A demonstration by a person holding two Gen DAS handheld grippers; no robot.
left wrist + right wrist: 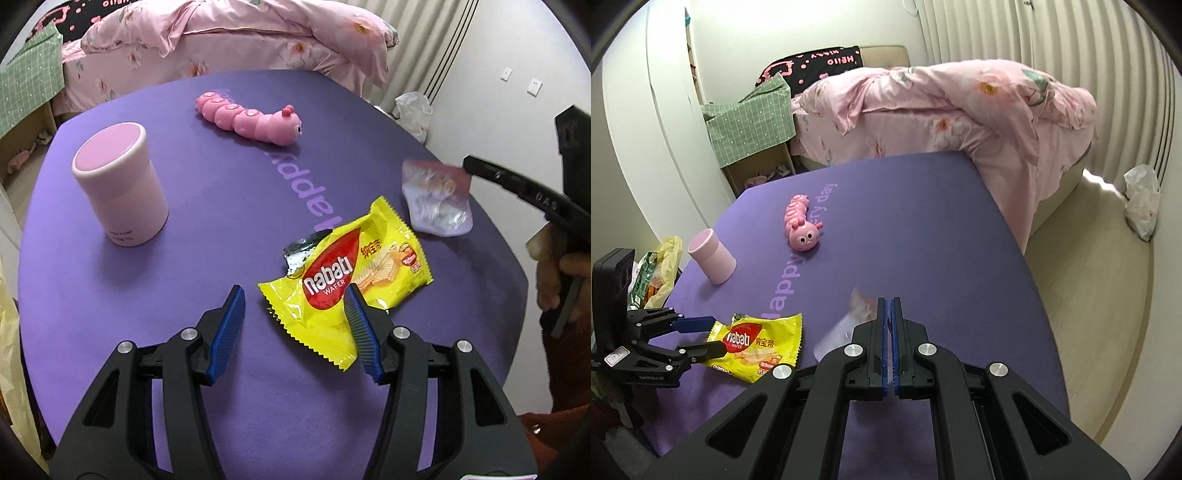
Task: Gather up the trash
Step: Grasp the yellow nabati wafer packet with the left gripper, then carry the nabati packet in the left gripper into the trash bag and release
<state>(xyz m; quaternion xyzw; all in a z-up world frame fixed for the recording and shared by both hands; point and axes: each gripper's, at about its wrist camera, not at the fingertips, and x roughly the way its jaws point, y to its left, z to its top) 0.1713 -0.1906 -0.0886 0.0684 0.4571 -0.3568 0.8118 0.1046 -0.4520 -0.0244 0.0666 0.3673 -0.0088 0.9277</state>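
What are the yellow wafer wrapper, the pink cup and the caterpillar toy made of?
Wafer wrapper: glossy plastic film, apparently foil-lined; silver shows at the torn end.
Pink cup: smooth and matte, likely plastic, possibly ceramic.
Caterpillar toy: hard moulded plastic with a slight sheen.

Both claws are black plastic: the left claw and right claw carry ribbed blue pads and silver round pivot bolts. A bare-skinned hand grips one handle.

Torn yellow wafer wrapper flat on mat, clear plastic bag beside
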